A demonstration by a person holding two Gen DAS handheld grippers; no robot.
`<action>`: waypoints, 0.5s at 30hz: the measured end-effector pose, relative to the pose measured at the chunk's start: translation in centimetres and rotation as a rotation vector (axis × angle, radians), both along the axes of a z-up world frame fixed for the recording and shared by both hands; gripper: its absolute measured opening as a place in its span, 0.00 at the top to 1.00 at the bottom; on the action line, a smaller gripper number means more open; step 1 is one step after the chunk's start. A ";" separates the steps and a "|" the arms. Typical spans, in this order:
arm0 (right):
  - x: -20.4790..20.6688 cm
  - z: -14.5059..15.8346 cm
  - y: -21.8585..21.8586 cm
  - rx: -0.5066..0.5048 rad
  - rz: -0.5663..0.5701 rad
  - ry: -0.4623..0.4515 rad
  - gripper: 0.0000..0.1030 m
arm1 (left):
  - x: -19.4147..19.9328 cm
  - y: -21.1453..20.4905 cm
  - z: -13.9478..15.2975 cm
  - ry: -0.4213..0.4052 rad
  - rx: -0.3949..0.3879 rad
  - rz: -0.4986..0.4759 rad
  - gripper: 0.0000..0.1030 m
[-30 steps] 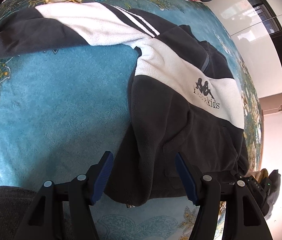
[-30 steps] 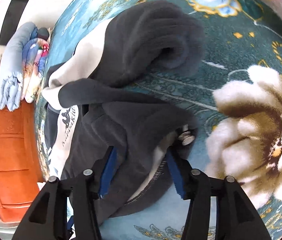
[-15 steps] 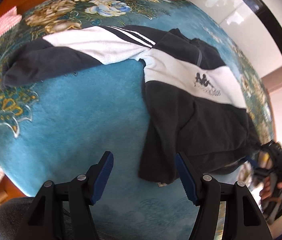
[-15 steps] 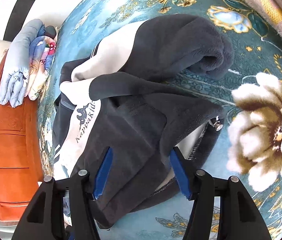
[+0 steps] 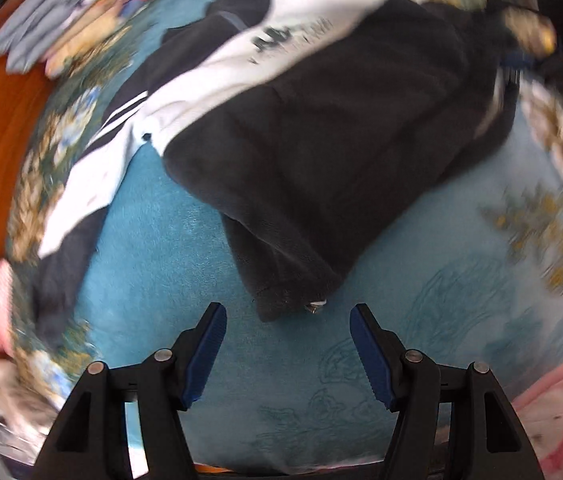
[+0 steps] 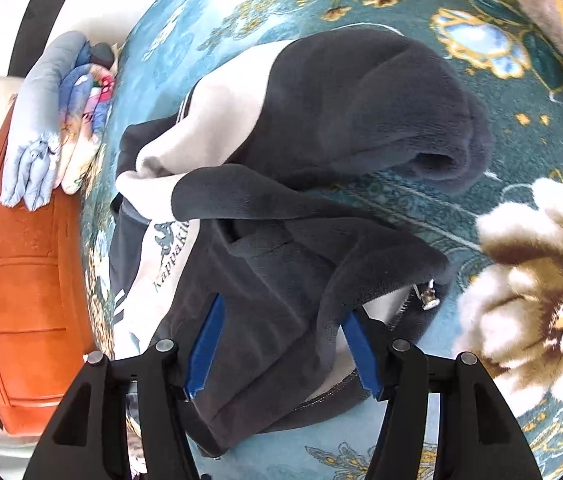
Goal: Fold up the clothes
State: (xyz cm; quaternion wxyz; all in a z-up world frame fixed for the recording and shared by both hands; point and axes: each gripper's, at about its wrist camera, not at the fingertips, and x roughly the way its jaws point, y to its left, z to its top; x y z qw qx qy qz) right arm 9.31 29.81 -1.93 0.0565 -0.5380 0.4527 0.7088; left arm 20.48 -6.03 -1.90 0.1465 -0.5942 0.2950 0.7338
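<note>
A black and white fleece jacket (image 5: 321,128) lies spread on a blue flowered blanket (image 5: 169,272). In the left wrist view its bottom corner, with a metal zip end (image 5: 315,305), lies just ahead of my left gripper (image 5: 287,316), which is open and empty above the blanket. The view is blurred. In the right wrist view the jacket (image 6: 281,264) is rumpled, one sleeve (image 6: 381,120) curled at the top. My right gripper (image 6: 281,312) is open, its jaws astride the jacket's bottom hem near the zip pull (image 6: 427,296).
A stack of folded clothes (image 6: 53,120) sits at the blanket's far edge by an orange wooden headboard (image 6: 29,288). It also shows in the left wrist view (image 5: 73,20). Pink cloth (image 5: 561,400) lies at the lower right of the left wrist view.
My left gripper has swung round and pulled back, so the jacket's bottom corner now lies ahead of it. My right gripper has moved forward over the hem. Both stay open.
</note>
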 end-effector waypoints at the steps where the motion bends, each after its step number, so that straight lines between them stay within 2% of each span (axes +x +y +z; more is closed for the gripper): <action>1: 0.1 -0.1 0.1 -0.007 0.000 0.002 0.41 | 0.1 0.8 -0.9 0.004 -0.069 -0.031 0.34; 4: 0.3 -0.4 0.2 -0.028 -0.001 0.009 0.41 | 0.0 2.0 -3.1 0.025 -0.227 -0.090 0.34; 7: 0.5 -0.7 0.4 -0.050 -0.002 0.015 0.41 | -1.1 1.5 -3.3 0.076 -0.281 -0.063 0.35; 9: 0.6 -0.9 0.5 -0.064 -0.003 0.019 0.41 | -2.2 0.4 -2.6 0.118 -0.279 -0.015 0.36; 10: 0.7 -1.0 0.5 -0.071 -0.003 0.021 0.41 | -2.8 -0.2 -2.2 0.138 -0.268 0.016 0.41; 13: 0.5 -0.9 0.6 -0.084 -0.005 0.029 0.41 | -4.7 -2.6 -0.6 0.194 -0.198 0.139 0.48; 15: 0.4 -0.8 0.4 -0.091 0.001 0.035 0.41 | -5.8 -4.3 0.2 0.207 -0.139 0.234 0.58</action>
